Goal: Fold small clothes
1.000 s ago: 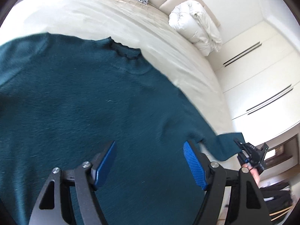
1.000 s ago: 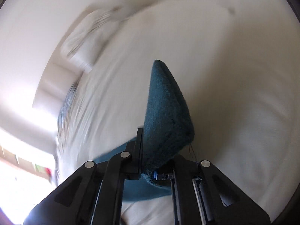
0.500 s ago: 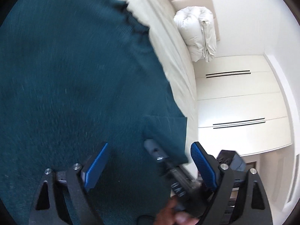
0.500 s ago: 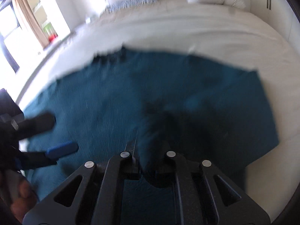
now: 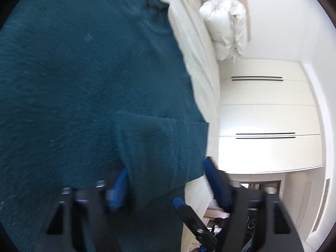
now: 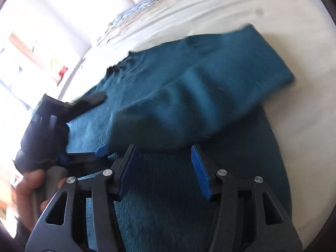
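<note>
A dark teal sweater (image 5: pixel 73 84) lies flat on the bed. Its sleeve (image 5: pixel 159 136) is folded across the body. In the left wrist view my left gripper (image 5: pixel 167 184) straddles the sleeve's end. Its jaws are closing, but the blue pads do not press the cloth. The right wrist view shows the sleeve (image 6: pixel 199 88) lying just beyond my right gripper (image 6: pixel 162 153), whose jaws are opening over the sweater (image 6: pixel 168 210) with nothing between them. The left gripper (image 6: pixel 102 124) shows there at the left. One right finger (image 5: pixel 189 214) shows low in the left wrist view.
The cream bed sheet (image 5: pixel 195 48) runs past the sweater to a rolled white duvet (image 5: pixel 226 25) at the headboard. White wardrobe doors (image 5: pixel 262 115) stand beside the bed. A hand (image 6: pixel 29 184) holds the left gripper's handle. A patterned pillow (image 6: pixel 136 10) lies far back.
The right gripper carried the sleeve across onto the sweater's body, then opened and let it go. The left gripper sank toward the sweater, and its jaws narrowed around the sleeve's end.
</note>
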Demonstrator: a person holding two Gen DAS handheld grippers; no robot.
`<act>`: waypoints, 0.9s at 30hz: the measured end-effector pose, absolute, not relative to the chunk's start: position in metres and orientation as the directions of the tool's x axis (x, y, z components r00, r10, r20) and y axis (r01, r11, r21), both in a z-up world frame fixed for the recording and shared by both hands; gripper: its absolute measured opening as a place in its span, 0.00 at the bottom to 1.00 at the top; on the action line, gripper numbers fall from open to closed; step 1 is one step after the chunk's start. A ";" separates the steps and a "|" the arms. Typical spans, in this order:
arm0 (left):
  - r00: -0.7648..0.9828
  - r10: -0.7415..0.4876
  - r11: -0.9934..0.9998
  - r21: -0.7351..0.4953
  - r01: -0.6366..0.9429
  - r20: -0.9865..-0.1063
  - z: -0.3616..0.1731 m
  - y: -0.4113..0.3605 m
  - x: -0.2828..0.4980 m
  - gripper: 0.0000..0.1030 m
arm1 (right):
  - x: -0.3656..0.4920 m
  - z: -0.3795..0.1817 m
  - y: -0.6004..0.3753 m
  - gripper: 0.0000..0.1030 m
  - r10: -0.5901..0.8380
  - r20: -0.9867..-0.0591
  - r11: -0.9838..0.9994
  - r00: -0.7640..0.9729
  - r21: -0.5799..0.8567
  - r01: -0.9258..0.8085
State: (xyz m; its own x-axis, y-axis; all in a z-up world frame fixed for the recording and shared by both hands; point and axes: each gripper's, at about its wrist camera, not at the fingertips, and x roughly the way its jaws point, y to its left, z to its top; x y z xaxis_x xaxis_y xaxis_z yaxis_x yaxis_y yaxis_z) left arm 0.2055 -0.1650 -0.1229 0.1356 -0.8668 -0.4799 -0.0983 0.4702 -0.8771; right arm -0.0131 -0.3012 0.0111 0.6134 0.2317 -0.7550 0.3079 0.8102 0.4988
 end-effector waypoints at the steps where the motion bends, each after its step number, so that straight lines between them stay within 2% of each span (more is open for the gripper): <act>1: 0.132 -0.857 0.488 -0.867 -0.102 -0.498 -0.124 -0.168 0.207 0.28 | -0.022 0.009 -0.299 0.50 0.241 -0.747 0.787 0.620 0.524 0.326; 3: 0.138 -0.832 0.530 -0.843 -0.095 -0.538 -0.122 -0.170 0.211 0.07 | -0.029 0.004 -0.309 0.50 0.256 -0.732 0.741 0.632 0.568 0.359; 15: 0.285 -0.769 0.617 -0.782 0.091 -0.573 -0.040 -0.106 0.255 0.08 | -0.065 -0.020 -0.360 0.50 0.277 -0.659 0.508 0.699 0.718 0.476; 21: 0.318 -0.693 0.692 -0.721 0.042 -0.647 -0.056 -0.065 0.276 0.08 | -0.069 -0.025 -0.367 0.50 0.292 -0.631 0.446 0.719 0.754 0.482; 27: 0.310 -0.663 0.719 -0.695 0.012 -0.681 -0.077 -0.051 0.285 0.08 | -0.067 -0.022 -0.372 0.52 0.311 -0.594 0.388 0.742 0.792 0.471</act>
